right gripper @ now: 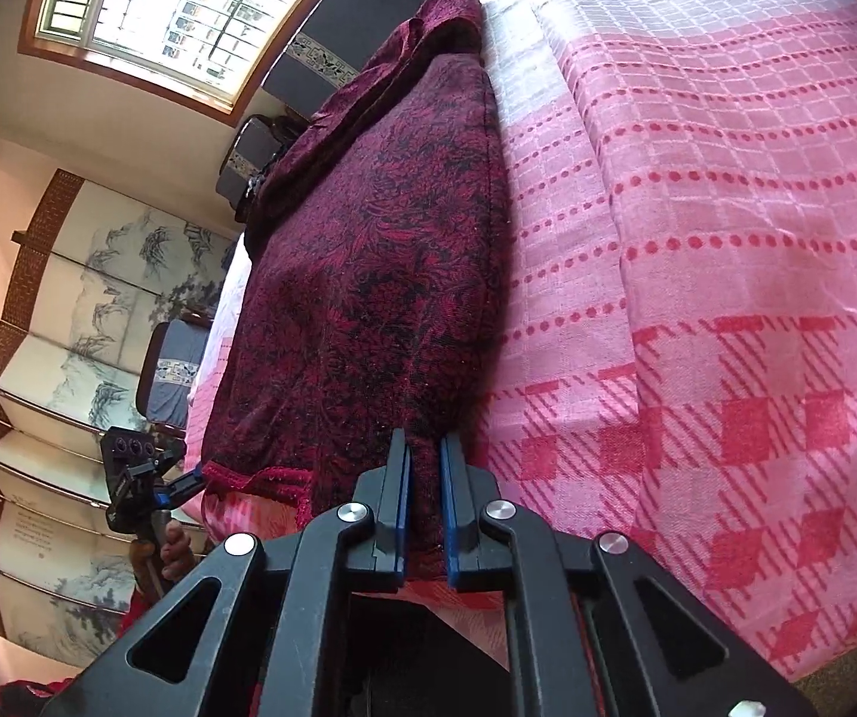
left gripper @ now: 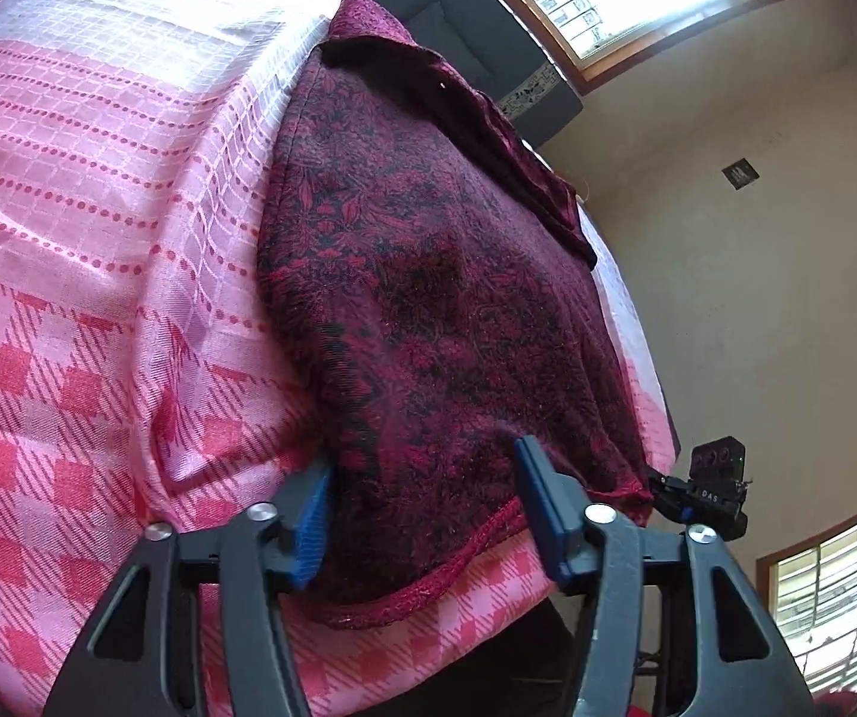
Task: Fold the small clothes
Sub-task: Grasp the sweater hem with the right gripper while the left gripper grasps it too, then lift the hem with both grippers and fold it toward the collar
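Observation:
A dark maroon patterned garment [left gripper: 428,299] lies flat on a pink checked bedsheet [left gripper: 100,239]. My left gripper [left gripper: 422,496] is open, its blue pads straddling the garment's near hem, one pad on each side of the cloth. In the right wrist view the same garment [right gripper: 380,275] runs away from me. My right gripper [right gripper: 425,490] is shut on the garment's near corner, cloth pinched between the blue pads. The left gripper also shows in the right wrist view [right gripper: 183,487] at the hem's other corner. The right gripper shows small in the left wrist view [left gripper: 676,493].
The sheet [right gripper: 697,239] covers a bed with wide room beside the garment. A dark headboard [left gripper: 458,18] stands at the far end. Windows [right gripper: 177,6] and a painted folding screen [right gripper: 70,310] line the walls. A cushioned chair [right gripper: 171,370] stands by the bed.

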